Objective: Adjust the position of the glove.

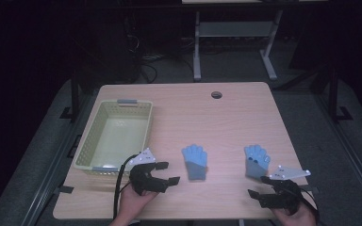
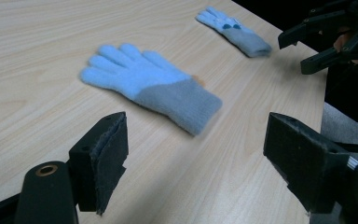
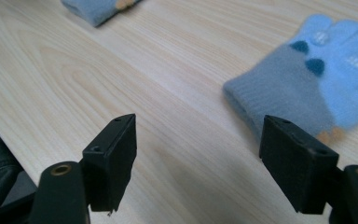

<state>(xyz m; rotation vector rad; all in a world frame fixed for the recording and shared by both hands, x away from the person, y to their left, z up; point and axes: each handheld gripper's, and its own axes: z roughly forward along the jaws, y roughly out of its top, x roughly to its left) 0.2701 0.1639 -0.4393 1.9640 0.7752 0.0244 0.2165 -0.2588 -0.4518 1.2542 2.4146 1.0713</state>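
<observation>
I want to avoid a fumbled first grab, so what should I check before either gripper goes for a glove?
1. Left gripper open, nothing between its jaws: ok.
2. Right gripper open, nothing between its jaws: ok.
3. Middle glove lies flat on the table, apart from the left gripper, cuff toward the person: ok.
4. Right glove lies flat just ahead of the right gripper, not yet touched: ok.
5. Basket upright at the table's left: ok; it looks empty.
6. Whether the gloves are meant for the basket: cannot tell.
</observation>
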